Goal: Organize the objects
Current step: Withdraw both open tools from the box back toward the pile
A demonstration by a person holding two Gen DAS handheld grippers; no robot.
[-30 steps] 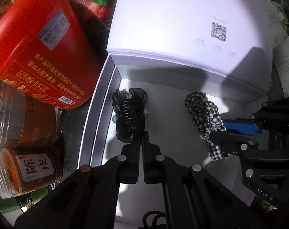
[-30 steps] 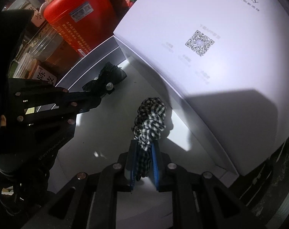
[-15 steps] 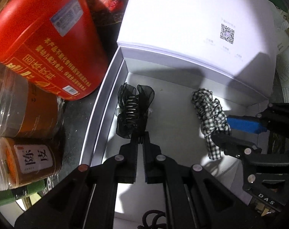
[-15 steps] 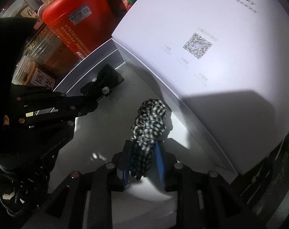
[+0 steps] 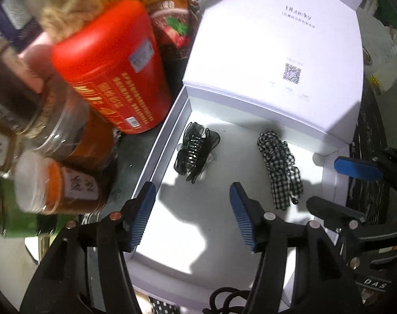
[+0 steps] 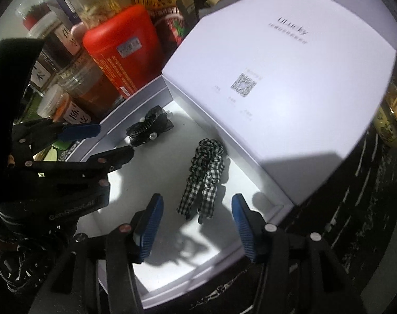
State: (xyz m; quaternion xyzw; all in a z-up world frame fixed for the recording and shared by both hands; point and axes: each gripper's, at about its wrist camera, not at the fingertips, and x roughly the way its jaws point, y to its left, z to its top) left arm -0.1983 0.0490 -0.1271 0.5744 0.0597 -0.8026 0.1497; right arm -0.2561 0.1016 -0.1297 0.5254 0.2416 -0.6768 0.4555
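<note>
Inside the box (image 5: pixel 156 154), the hair claw (image 5: pixel 196 154) lies left of the scrunchie (image 5: pixel 281 172), apart.

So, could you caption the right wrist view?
Right gripper opening above checked scrunchie lying in white box beside black hair claw.

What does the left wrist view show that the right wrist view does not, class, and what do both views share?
Only the left wrist view shows a black cord at the box's near edge. Only the right wrist view shows a yellow jar at the far right. Both show the white box, the black hair claw, the checked scrunchie and the red canister; both tools, left and right, are opening with nothing between them.
</note>
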